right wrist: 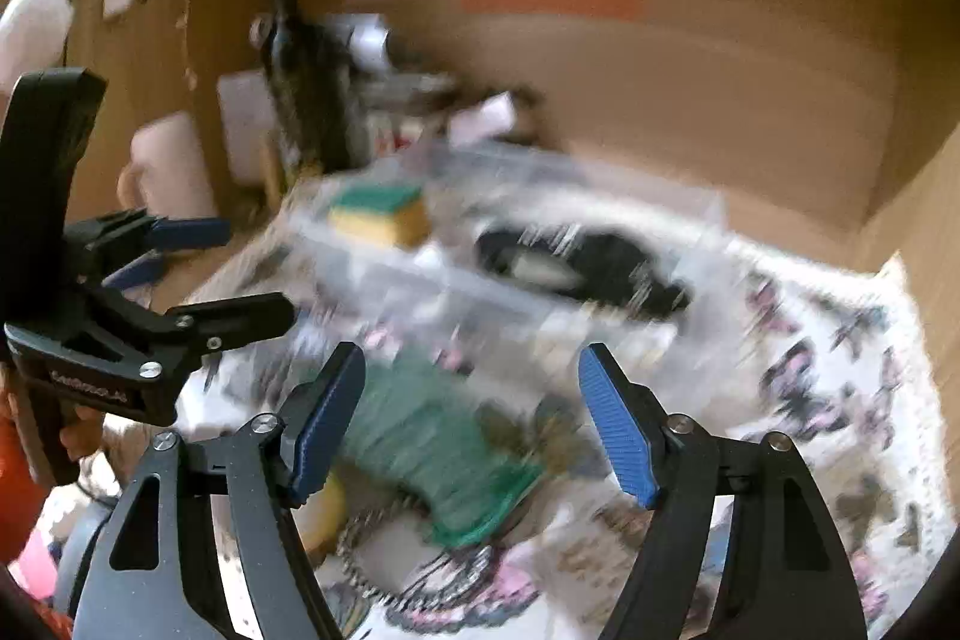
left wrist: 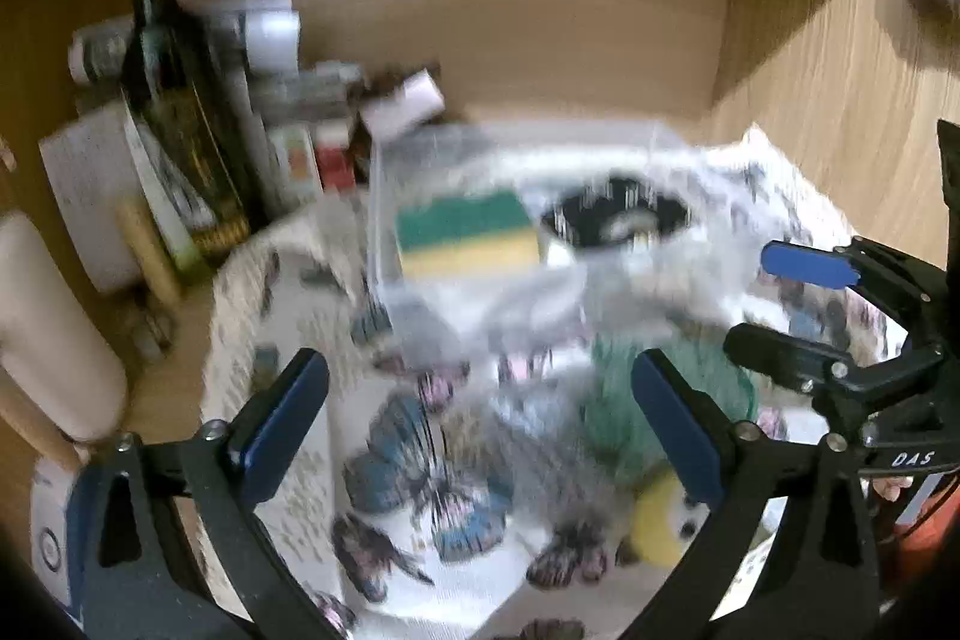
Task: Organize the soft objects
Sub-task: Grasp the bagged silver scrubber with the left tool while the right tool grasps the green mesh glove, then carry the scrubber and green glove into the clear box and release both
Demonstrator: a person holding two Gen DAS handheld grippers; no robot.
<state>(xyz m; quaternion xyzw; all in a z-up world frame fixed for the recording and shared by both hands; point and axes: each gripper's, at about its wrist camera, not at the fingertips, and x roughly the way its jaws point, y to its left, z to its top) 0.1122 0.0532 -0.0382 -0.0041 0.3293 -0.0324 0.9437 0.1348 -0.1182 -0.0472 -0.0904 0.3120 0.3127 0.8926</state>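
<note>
**Left wrist and right wrist views: both grippers wide over the cloth**

Left wrist view is smeared with motion blur, yet the main things read well enough. My left gripper [left wrist: 480,418] has its jaws spread wide with nothing between them, hanging above a white cloth [left wrist: 288,460] printed with butterflies. Below the gap lies a grey fuzzy thing [left wrist: 540,454], too blurred to name. Just right of it, partly behind my right-hand finger, sits a green knitted piece [left wrist: 612,400], and near the lower edge a yellow soft toy [left wrist: 660,520].

Further back stands a clear plastic box [left wrist: 384,220] on the cloth. Inside it rests a sponge [left wrist: 468,235] — green on top, yellow beneath — and beside that a black item [left wrist: 618,214] I cannot make out. A dark bottle [left wrist: 174,100] stands upright at the left among other clutter against the wooden wall.

My right gripper [right wrist: 471,421] is also wide open and empty — it shows in the left view too, at the right edge, beside the box. From its own camera the green knitted piece [right wrist: 432,460] lies just beneath the jaws, the sponge [right wrist: 378,214] in the box beyond.
</note>
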